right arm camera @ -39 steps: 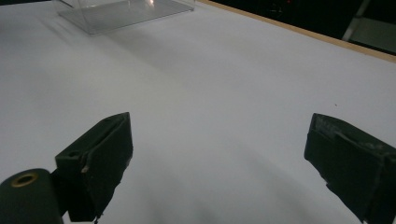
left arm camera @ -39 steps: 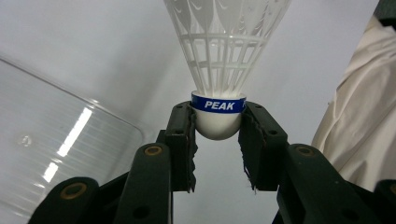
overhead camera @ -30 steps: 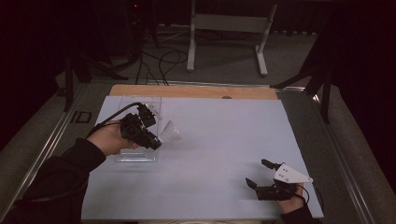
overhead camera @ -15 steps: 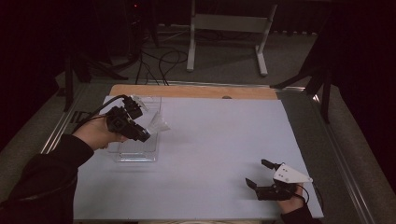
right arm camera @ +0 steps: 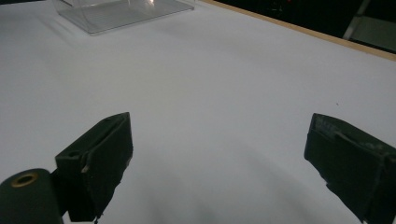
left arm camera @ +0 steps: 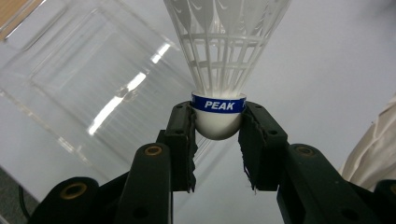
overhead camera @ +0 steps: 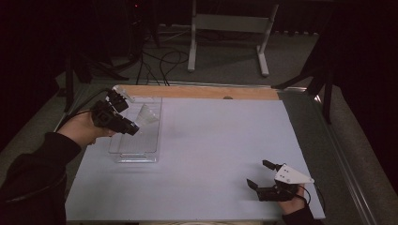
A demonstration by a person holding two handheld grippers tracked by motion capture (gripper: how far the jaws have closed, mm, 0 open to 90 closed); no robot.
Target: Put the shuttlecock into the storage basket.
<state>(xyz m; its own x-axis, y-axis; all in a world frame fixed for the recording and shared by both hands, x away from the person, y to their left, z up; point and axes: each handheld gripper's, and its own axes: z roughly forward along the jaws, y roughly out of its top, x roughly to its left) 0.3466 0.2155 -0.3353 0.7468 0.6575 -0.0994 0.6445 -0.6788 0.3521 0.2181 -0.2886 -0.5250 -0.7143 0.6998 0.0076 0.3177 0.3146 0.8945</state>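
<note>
A white shuttlecock (left arm camera: 219, 56) with a blue band marked PEAK is clamped by its round cork between my left gripper's (left arm camera: 217, 140) jaws. From above, the left gripper (overhead camera: 133, 127) holds the shuttlecock (overhead camera: 146, 115) in the air over a clear plastic box (overhead camera: 136, 152) at the table's left. Its feather skirt points away from the hand. At the front right of the white table (overhead camera: 211, 140), my right gripper (overhead camera: 261, 174) rests with its jaws wide apart. Between those jaws (right arm camera: 219, 163) I see only bare table.
A wooden strip (overhead camera: 197, 91) runs along the table's far edge. Beyond it stand a metal stand's legs (overhead camera: 225, 42) and cables on the floor. The clear box (right arm camera: 121, 11) appears at the top left of the right gripper view.
My left hand has carried the shuttlecock leftward and slightly up, from the box's right side to over the box. The right gripper has stayed where it was.
</note>
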